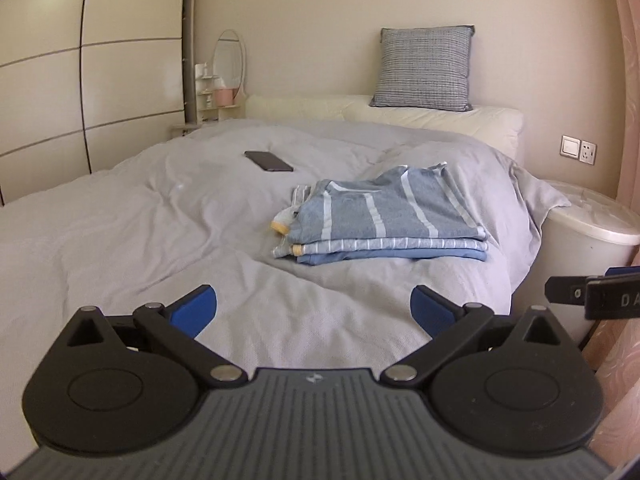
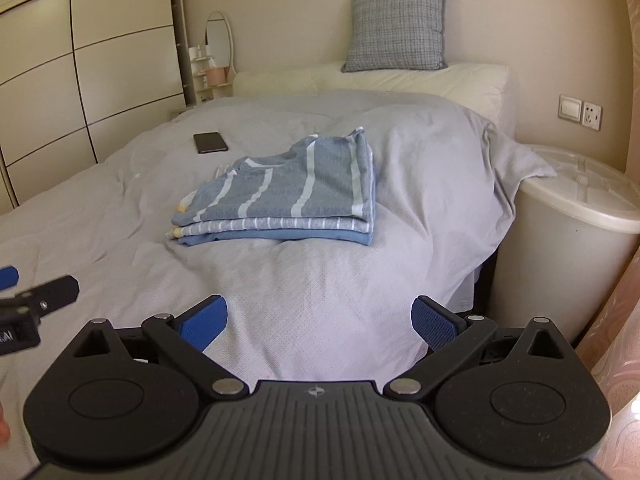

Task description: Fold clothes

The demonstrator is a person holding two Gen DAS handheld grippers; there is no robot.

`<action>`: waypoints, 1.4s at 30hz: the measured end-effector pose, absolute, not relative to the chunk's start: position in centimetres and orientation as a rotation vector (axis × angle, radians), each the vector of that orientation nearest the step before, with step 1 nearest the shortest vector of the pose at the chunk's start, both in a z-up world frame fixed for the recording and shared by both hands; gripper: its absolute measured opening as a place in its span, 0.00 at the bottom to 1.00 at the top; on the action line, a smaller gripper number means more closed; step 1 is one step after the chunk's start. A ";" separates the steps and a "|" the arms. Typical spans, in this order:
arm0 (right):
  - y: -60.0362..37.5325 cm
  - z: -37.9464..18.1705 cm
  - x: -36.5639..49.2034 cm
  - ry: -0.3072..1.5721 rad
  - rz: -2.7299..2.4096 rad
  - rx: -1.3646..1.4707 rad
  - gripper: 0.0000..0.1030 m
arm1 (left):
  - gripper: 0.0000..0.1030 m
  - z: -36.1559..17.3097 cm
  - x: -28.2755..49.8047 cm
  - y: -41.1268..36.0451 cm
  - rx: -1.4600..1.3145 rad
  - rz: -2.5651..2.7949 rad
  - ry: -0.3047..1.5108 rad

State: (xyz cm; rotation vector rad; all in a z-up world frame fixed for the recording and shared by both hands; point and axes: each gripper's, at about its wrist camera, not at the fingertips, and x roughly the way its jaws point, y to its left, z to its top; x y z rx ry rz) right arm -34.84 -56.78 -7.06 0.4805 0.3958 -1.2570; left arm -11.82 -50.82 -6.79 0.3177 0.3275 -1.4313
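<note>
The left gripper (image 1: 314, 306) hangs above the grey duvet (image 1: 140, 220) of the bed, its blue-padded jaws spread wide with nothing between them. The right gripper (image 2: 320, 318) hangs the same way, jaws spread and empty, over the near edge of the bed.

The stack of folded clothes (image 1: 380, 220) lies on the duvet ahead of both pairs of jaws, well apart from them. From the left wrist it sits ahead and a little to the right of the jaws; from the right wrist the stack (image 2: 280, 204) sits ahead and slightly left. The top piece is blue-grey with broad pale stripes, beneath it lies a thinly striped piece, and a plain blue one is at the bottom. Small yellow trims show at the stack's left end.

Beyond the stack and to its left, a dark phone (image 1: 269, 160) lies flat on the duvet. Farther ahead, a grey checked cushion (image 1: 424, 68) leans upright against the wall on a cream pillow (image 1: 440, 120). To the right of the jaws, beside the bed, stands a white lidded bin (image 2: 560, 248), with a corner of the duvet draped onto its lid. An oval mirror (image 1: 229, 65) stands far ahead to the left, next to a cream wardrobe (image 1: 80, 80).
</note>
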 end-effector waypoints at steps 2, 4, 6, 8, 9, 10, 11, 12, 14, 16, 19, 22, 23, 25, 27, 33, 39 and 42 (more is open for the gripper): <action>-56.4 -6.7 -34.9 0.391 -1.254 0.486 0.98 | 0.99 -6.7 -11.7 -50.6 0.326 -1.424 0.346; -56.0 -6.4 -35.0 0.391 -1.252 0.485 0.98 | 0.99 -6.6 -11.7 -50.3 0.338 -1.413 0.358; -55.6 -6.1 -35.1 0.392 -1.254 0.484 0.98 | 0.99 -6.5 -11.7 -50.1 0.354 -1.399 0.378; -55.1 -5.9 -35.1 0.393 -1.258 0.481 0.98 | 0.99 -6.4 -11.9 -49.9 0.364 -1.395 0.393; -54.8 -5.8 -35.2 0.393 -1.263 0.478 0.98 | 0.99 -6.2 -12.0 -49.7 0.366 -1.401 0.392; -54.5 -5.7 -35.2 0.392 -1.262 0.478 0.98 | 0.99 -6.1 -12.2 -49.5 0.367 -1.408 0.390; -54.2 -5.7 -35.2 0.391 -1.260 0.478 0.98 | 0.99 -5.9 -12.4 -49.4 0.368 -1.415 0.389; -54.0 -5.6 -35.2 0.393 -1.255 0.479 0.98 | 0.99 -5.7 -12.6 -49.2 0.369 -1.422 0.388; -53.5 -5.5 -35.2 0.398 -1.246 0.480 0.98 | 0.99 -5.4 -12.9 -48.8 0.371 -1.436 0.385; -53.2 -5.3 -35.1 0.405 -1.240 0.484 0.98 | 0.99 -5.1 -13.3 -48.5 0.373 -1.450 0.382; -52.6 -4.9 -35.2 0.404 -1.236 0.487 0.98 | 0.99 -4.7 -13.7 -48.0 0.370 -1.456 0.379; -51.9 -4.6 -35.5 0.395 -1.236 0.486 0.98 | 0.99 -4.3 -13.9 -47.8 0.359 -1.456 0.390; -51.9 -4.6 -35.6 0.391 -1.236 0.493 0.98 | 0.99 -4.3 -13.9 -47.7 0.354 -1.458 0.396; -51.7 -4.6 -35.9 0.384 -1.236 0.508 0.98 | 0.99 -4.1 -13.9 -47.6 0.352 -1.463 0.402; -51.5 -4.6 -36.1 0.383 -1.243 0.511 0.98 | 0.99 -3.9 -14.0 -47.5 0.350 -1.464 0.401; -51.0 -4.4 -36.6 0.376 -1.260 0.514 0.98 | 0.99 -3.9 -14.3 -47.2 0.350 -1.465 0.400; -50.6 -4.1 -36.6 0.372 -1.268 0.505 0.98 | 0.99 -3.8 -14.6 -46.7 0.355 -1.472 0.399; -50.5 -4.0 -36.6 0.371 -1.269 0.503 0.98 | 0.99 -3.7 -14.8 -46.6 0.363 -1.473 0.394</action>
